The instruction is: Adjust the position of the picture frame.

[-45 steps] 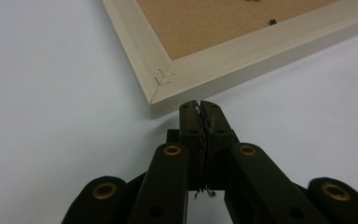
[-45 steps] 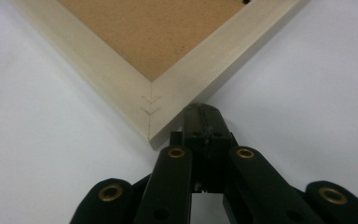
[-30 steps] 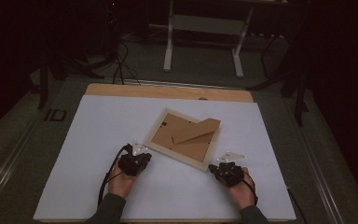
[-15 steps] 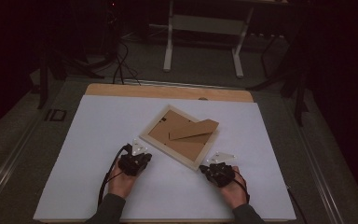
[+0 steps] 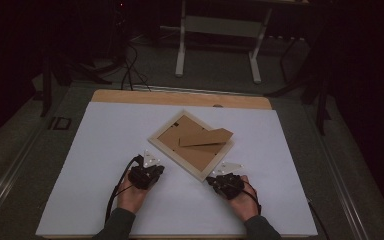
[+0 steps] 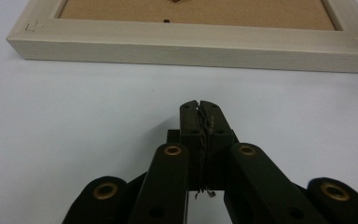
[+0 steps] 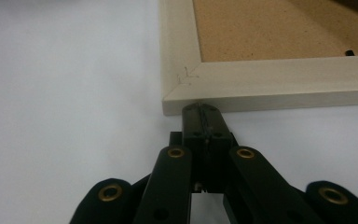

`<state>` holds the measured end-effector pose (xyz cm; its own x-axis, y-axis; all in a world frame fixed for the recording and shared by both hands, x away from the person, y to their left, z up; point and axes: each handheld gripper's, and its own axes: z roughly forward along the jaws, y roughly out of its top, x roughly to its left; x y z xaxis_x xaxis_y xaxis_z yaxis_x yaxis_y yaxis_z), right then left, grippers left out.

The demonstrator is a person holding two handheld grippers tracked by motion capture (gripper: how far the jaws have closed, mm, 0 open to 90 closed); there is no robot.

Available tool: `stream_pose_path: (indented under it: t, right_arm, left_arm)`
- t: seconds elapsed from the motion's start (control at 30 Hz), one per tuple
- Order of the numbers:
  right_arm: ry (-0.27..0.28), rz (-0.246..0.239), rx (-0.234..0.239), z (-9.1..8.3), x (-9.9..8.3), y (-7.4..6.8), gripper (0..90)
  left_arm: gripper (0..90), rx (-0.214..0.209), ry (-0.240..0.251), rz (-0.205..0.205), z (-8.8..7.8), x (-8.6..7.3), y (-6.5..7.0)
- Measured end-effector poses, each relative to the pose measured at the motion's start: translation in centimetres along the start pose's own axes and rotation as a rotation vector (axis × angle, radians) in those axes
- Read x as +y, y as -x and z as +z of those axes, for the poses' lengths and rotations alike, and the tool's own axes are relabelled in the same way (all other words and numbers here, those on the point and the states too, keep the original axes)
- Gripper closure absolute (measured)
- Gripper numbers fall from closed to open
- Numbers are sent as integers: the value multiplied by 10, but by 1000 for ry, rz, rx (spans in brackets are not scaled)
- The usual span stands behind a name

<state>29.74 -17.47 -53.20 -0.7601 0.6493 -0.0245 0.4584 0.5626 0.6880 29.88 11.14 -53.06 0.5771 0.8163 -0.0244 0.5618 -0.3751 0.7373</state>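
Picture frame (image 5: 192, 144) face down on white table (image 5: 95, 150), stand (image 5: 206, 137) folded flat

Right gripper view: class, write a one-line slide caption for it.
Shut right gripper meets the near corner of a pale wooden picture frame lying face down on the white table.

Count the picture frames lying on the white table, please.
1. The frame lies face down near the middle of the table, turned at an angle, its brown stand across its back. Nothing seems to hide another.
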Motion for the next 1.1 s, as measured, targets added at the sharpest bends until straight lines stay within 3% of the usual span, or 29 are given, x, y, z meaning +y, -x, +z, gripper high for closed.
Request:
stream_pose_path:
  t: [0.13,0.3,0.47,0.5,0.53,0.6,0.87,1.1]
  right_arm:
    - [-4,6,-15,-2,-1,7,899]
    - [17,46,-61,-10,1,25,888]
    - [38,81,-76,-12,5,41,888]
    - [38,81,-76,-12,5,41,888]
    - [53,125,-97,-11,7,54,890]
    - [56,140,-116,-10,9,61,890]
    - [56,165,-205,-5,17,80,895]
    - [89,225,-231,-2,20,99,897]
  left_arm:
    - [891,-1,5,-6,-1,0,-1]
    - [890,-9,7,-14,-1,0,-1]
    - [890,-12,9,-19,-1,0,-1]
    - [890,-12,9,-19,-1,0,-1]
    - [889,-14,11,-25,-1,0,-2]
    - [889,-16,13,-28,-1,0,-2]
    - [887,-17,16,-32,-1,0,-2]
    - [886,-17,12,-28,-1,0,-2]
